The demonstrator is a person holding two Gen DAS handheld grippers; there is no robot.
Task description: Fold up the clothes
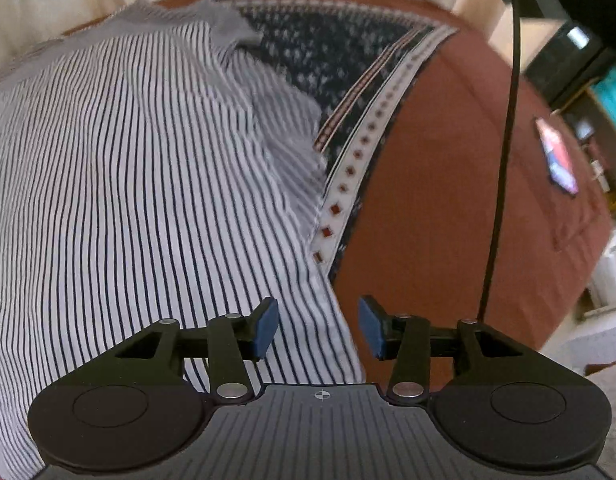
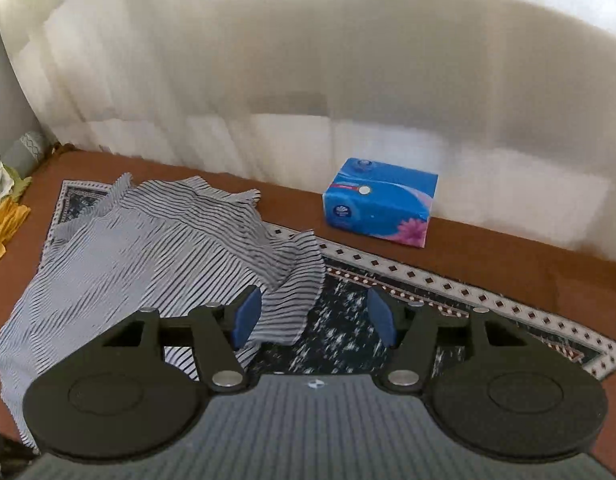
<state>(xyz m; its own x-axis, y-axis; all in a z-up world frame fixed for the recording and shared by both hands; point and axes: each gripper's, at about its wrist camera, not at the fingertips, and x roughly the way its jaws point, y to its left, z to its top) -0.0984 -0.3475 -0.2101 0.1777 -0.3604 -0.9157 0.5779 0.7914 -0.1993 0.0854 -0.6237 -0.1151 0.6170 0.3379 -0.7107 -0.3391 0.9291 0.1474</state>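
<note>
A white shirt with thin dark stripes (image 1: 127,184) lies spread and rumpled on a dark patterned mat (image 1: 332,52). My left gripper (image 1: 318,328) is open and empty, just above the shirt's near right edge. The shirt also shows in the right wrist view (image 2: 147,248), with a sleeve bunched at its right side. My right gripper (image 2: 314,316) is open and empty, above that sleeve's edge and the mat (image 2: 348,336).
The mat lies on a brown surface (image 1: 448,168). A blue tissue box (image 2: 380,202) stands at the back by the white curtain (image 2: 308,80). Yellow and green clothes (image 2: 3,208) lie at the far left. A black cable (image 1: 504,160) hangs on the right.
</note>
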